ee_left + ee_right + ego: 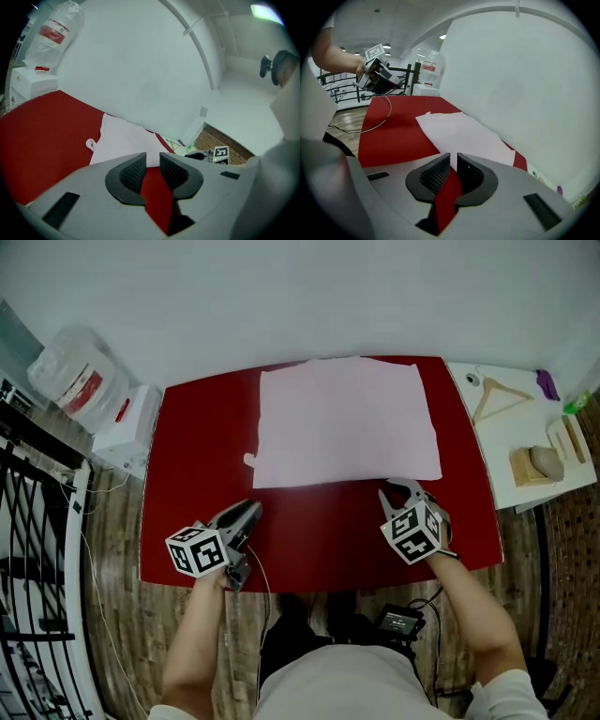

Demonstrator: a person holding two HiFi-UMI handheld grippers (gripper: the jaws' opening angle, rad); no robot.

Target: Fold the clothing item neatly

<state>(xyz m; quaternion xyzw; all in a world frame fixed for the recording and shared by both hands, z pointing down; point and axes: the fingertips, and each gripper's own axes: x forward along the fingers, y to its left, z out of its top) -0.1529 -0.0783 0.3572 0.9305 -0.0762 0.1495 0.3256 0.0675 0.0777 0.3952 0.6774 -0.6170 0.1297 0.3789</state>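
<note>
At the far left a black railing (28,521) is cut off by the frame. Beside it a clear plastic bag (77,379) carries a red label whose print is too small to read, and it stands just behind a white box (127,427) with a small red mark.

The red table (187,474) fills the middle. The left gripper (249,510) hangs over the table's near left part, well short of the garment. In the left gripper view its jaws stand apart with only bare red tabletop between them. Its marker cube (199,550) shows black-and-white squares and no words.

The clothing item (347,423), pale and folded to a flat rectangle, lies on the far half of the table. Its far edge meets the wall and a small tab (249,460) pokes out at its near left corner.

The right gripper (401,489) sits just at the garment's near right corner. Its jaws are only narrowly parted and pinch nothing.

At the right a white side table (497,442), partly cut off, bears a wooden hanger (502,395), a purple object (547,383) and wooden blocks under what may be a stone (547,462).
</note>
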